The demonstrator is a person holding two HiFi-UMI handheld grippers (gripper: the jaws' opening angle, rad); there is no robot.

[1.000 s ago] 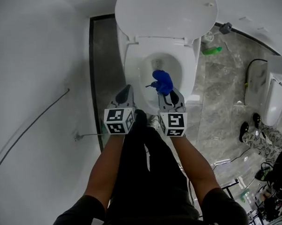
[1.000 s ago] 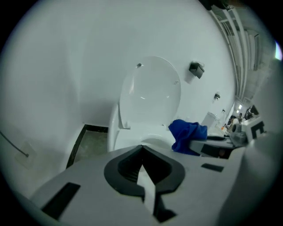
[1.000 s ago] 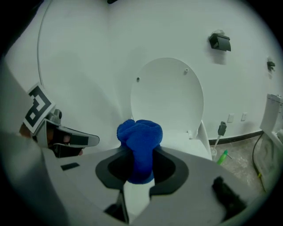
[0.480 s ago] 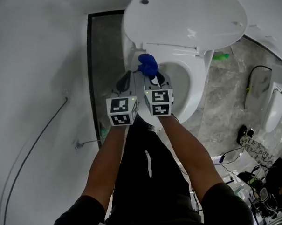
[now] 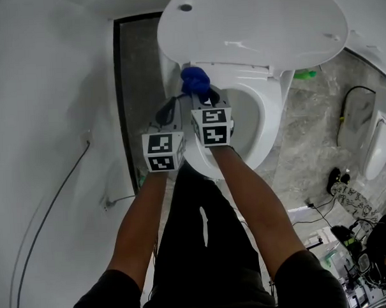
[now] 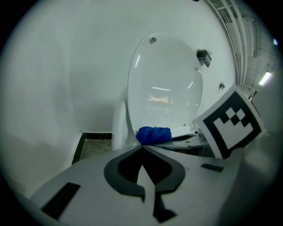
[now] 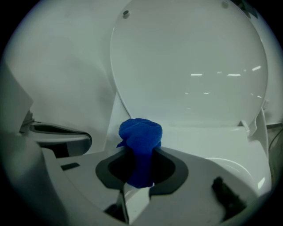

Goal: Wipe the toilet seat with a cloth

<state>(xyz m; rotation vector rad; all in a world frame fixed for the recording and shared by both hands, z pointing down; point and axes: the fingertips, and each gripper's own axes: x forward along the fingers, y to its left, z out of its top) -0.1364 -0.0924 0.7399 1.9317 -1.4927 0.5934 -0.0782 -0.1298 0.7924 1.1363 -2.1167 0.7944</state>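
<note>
A white toilet stands ahead with its lid [image 5: 251, 23] raised and its seat [image 5: 267, 105] down. My right gripper [image 5: 200, 95] is shut on a bunched blue cloth [image 5: 194, 80], which sticks out past the jaws over the seat's back left part, near the hinge. In the right gripper view the blue cloth [image 7: 140, 137] is pinched between the closed jaws, with the lid [image 7: 194, 66] behind it. My left gripper [image 5: 170, 109] is shut with nothing in it, just left of the right one, beside the bowl's left side. The left gripper view shows the blue cloth [image 6: 153, 134] ahead.
A white wall [image 5: 50, 92] runs close along the left, with a dark floor strip [image 5: 134, 89] between it and the toilet. A green object [image 5: 304, 74] lies on the grey floor right of the bowl. Cables and gear [image 5: 356, 239] clutter the lower right.
Both grippers have moved up the picture and leftward, from over the bowl's front to its back left. The blue cloth has gone with the right gripper to the seat's back left part.
</note>
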